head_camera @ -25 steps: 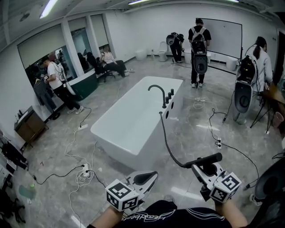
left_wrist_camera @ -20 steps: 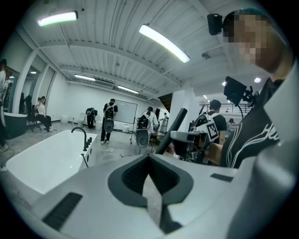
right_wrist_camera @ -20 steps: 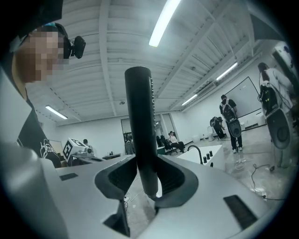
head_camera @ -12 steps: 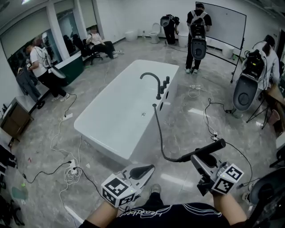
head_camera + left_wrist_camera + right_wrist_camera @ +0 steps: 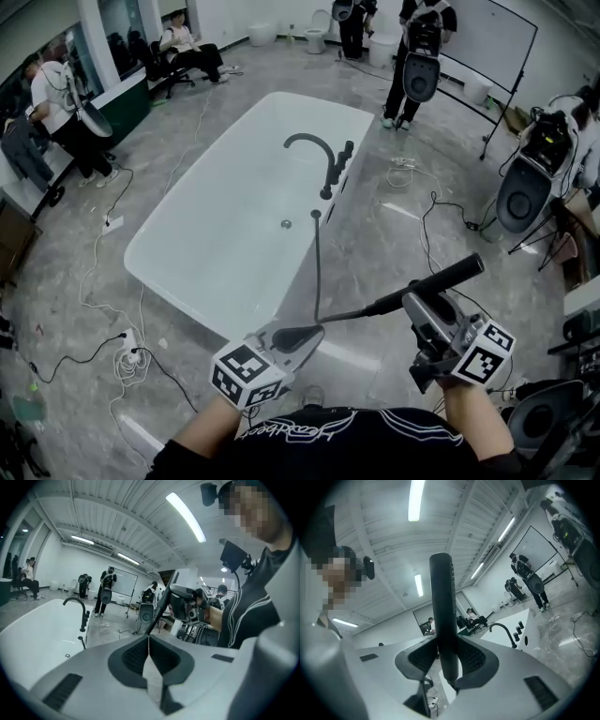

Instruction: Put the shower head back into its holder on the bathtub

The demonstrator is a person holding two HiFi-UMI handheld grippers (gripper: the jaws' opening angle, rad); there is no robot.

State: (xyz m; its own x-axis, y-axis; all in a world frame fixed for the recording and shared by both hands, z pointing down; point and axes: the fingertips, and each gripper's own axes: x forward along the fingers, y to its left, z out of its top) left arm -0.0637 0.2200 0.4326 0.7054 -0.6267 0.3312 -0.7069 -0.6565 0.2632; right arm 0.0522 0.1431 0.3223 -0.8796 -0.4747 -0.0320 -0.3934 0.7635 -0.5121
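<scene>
Shower head (image 5: 441,279): black wand, clamped crosswise in right gripper (image 5: 410,302), well short of bathtub (image 5: 356,131), hose (image 5: 317,272) trailing to its right rim. Left gripper (image 5: 314,331): jaws closed, empty. Handling: carry to the rim beside faucet (image 5: 314,150), keeping hose slack and untwisted.

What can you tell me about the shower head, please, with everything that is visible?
The shower head is a slim, matte black wand. The right claw is shut on it near its hose end, holding it in the air above the floor, short of the tub. A black hose runs from it to the tub's rim.
</scene>
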